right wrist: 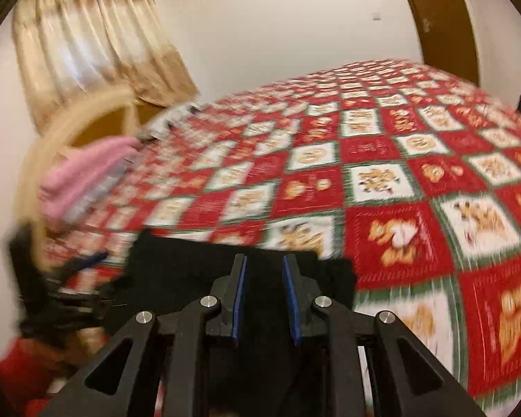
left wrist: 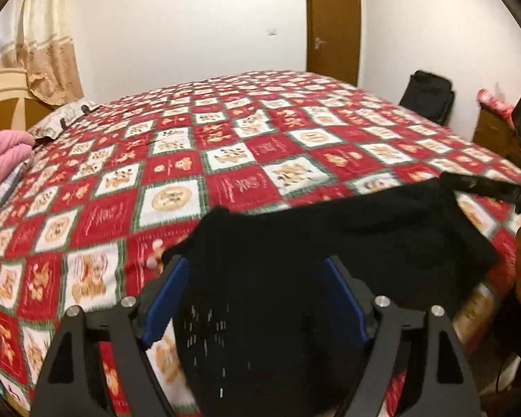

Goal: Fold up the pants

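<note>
The left gripper [left wrist: 253,274] stands wide open, with the black pants [left wrist: 330,243] between its blue pads, not pinched. The pants lie on the red checkered bedspread [left wrist: 225,146], near its edge. The right gripper [right wrist: 264,271] shows a narrow gap above the same pants [right wrist: 177,264]; whether it holds cloth, I cannot tell.

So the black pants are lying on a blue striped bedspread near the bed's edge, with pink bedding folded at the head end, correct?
Not quite: the bedspread is a red and white patchwork of squares with green borders, not blue striped, as the left wrist view shows. The rest holds: the black pants lie on it near the bed's edge, and the pink bedding sits folded at the head end.
</note>
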`<state>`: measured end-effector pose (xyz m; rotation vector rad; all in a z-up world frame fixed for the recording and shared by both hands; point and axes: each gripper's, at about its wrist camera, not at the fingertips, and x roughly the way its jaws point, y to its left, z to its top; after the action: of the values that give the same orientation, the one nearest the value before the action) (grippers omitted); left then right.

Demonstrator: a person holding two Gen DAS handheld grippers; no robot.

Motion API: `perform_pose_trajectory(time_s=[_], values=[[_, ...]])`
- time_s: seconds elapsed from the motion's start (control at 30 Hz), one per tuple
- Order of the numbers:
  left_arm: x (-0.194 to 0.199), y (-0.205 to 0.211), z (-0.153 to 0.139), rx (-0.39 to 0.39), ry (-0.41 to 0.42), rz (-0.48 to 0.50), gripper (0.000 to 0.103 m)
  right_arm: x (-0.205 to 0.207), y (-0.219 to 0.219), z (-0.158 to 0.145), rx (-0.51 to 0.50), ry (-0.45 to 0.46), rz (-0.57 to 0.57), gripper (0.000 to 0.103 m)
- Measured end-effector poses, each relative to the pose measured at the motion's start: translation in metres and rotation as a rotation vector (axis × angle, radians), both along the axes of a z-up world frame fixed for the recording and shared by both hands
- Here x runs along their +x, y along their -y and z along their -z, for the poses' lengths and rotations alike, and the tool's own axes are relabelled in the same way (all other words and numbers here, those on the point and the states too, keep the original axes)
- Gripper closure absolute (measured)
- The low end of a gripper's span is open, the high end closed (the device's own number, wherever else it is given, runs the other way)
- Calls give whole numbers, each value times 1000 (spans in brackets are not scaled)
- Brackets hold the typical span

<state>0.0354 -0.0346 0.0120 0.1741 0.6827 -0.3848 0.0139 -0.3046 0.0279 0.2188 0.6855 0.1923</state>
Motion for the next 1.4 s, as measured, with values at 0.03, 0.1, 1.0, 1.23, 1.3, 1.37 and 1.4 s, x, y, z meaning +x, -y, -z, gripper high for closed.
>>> perform_pose_trajectory(time_s=[0.03,0.1,1.0,1.23,1.3,1.37,1.4], values=[[6,6,4,27,-9,-13,21,9,-4,7,-61,-21,32,81],[14,12,12,66,-30,-40,21,19,-10,21,-137,-35,80,81],[18,-41,7,-60,-108,-192,9,-46,51,32,169,-66,211,30],[17,-66,32,-116,-221,-234,8,-45,4,43,41,-127,115,23],[16,-65,42,-132,-266,-223,8,-47,-7,45,6,-127,107,22],[15,-63,48,-149,-288,-216,6,-47,-16,46,-43,-124,96,22],[13,-59,48,-139,-270,-207,4,-47,-17,47,-52,-125,93,22]])
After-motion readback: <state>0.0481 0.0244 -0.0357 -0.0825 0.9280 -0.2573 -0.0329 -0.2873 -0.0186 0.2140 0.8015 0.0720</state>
